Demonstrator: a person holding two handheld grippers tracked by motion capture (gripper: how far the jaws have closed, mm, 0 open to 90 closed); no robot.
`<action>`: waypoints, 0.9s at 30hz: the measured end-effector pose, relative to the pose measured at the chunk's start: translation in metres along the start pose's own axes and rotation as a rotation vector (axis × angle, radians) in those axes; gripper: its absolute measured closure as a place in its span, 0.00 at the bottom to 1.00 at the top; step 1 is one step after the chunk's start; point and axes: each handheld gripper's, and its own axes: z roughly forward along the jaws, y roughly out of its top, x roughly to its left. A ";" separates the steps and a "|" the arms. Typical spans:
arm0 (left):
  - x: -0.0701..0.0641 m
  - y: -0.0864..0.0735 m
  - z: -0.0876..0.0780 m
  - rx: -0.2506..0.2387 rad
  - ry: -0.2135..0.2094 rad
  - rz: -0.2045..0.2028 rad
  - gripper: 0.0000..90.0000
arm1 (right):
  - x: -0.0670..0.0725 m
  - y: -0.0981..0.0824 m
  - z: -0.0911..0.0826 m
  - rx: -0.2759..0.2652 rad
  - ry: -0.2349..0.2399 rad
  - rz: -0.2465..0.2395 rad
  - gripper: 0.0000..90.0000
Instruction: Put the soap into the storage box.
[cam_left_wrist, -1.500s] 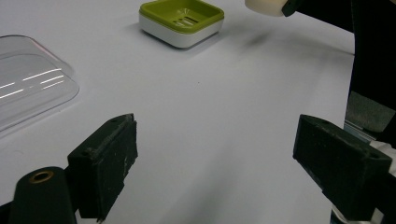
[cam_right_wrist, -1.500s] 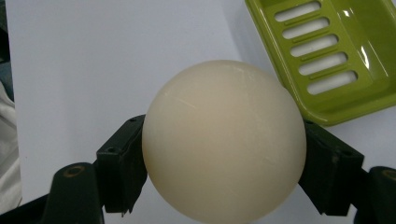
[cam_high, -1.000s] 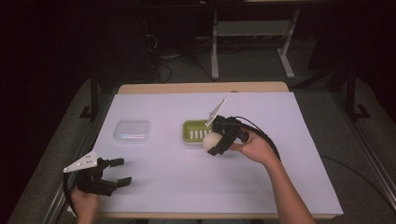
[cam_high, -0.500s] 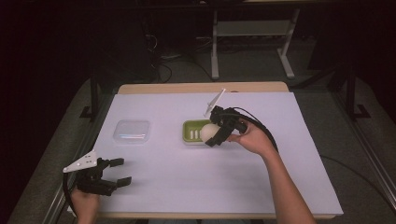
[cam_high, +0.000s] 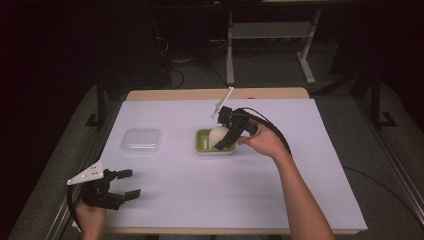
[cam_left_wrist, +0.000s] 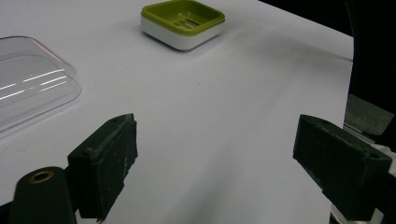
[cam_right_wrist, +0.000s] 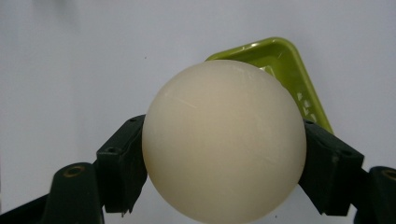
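Ball (cam_right_wrist: 224, 140) sits pinched in the right gripper (cam_high: 223, 136) over the green dish (cam_high: 204, 146), seemingly not yet set down (clear lid (cam_high: 142, 140) lies apart), while the left gripper (cam_high: 116, 185) rests spread, empty.

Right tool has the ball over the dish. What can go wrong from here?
1. The ball is round and smooth, clamped only at its sides by the right tool; it might slip.
2. The green dish is shallow; a dropped ball could bounce or roll out onto the table.
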 end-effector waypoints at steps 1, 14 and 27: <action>0.000 0.000 0.000 0.000 0.000 0.000 0.15 | 0.000 0.000 0.000 0.000 0.000 0.000 0.27; 0.000 0.000 0.001 -0.001 -0.001 -0.005 0.15 | -0.012 0.003 0.011 -0.017 -0.001 0.015 0.27; 0.000 0.000 0.001 0.001 -0.002 -0.003 0.15 | -0.015 0.016 0.005 0.014 -0.021 0.001 0.27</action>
